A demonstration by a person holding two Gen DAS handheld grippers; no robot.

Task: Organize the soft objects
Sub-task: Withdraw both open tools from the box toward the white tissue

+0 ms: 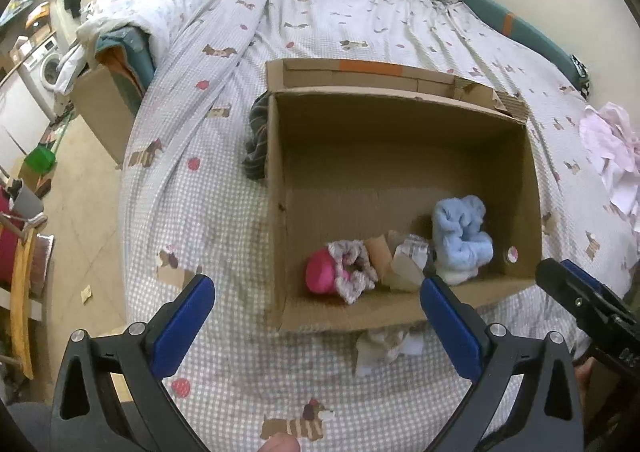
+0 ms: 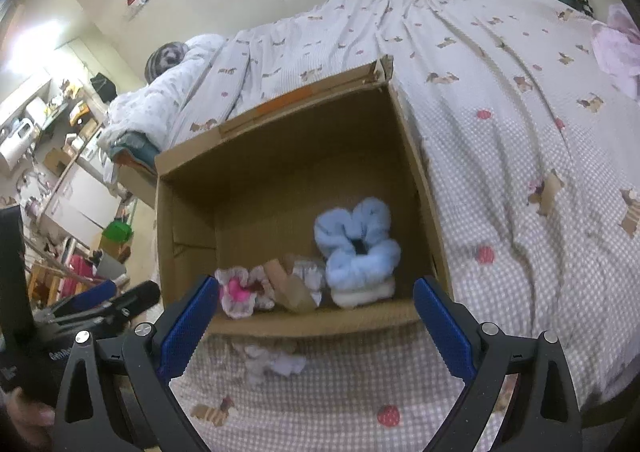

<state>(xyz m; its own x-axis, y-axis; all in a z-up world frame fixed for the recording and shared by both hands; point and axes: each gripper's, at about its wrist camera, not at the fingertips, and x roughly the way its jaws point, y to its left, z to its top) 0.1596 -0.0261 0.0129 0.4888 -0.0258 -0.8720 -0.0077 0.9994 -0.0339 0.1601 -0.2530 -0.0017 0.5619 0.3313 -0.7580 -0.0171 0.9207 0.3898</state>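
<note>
An open cardboard box stands on the bed. Inside it, near the front wall, lie a fluffy light-blue soft item, a pink ball wrapped in patterned cloth and some crumpled paper and card. A small pale cloth lies on the bed in front of the box. My left gripper is open and empty, just before the box. My right gripper is open and empty too, and shows at the right of the left view.
A dark striped cloth lies against the box's left side. A pink-white cloth pile lies at the bed's right edge. A rolled duvet sits at the bed's far left. Furniture and clutter crowd the floor left.
</note>
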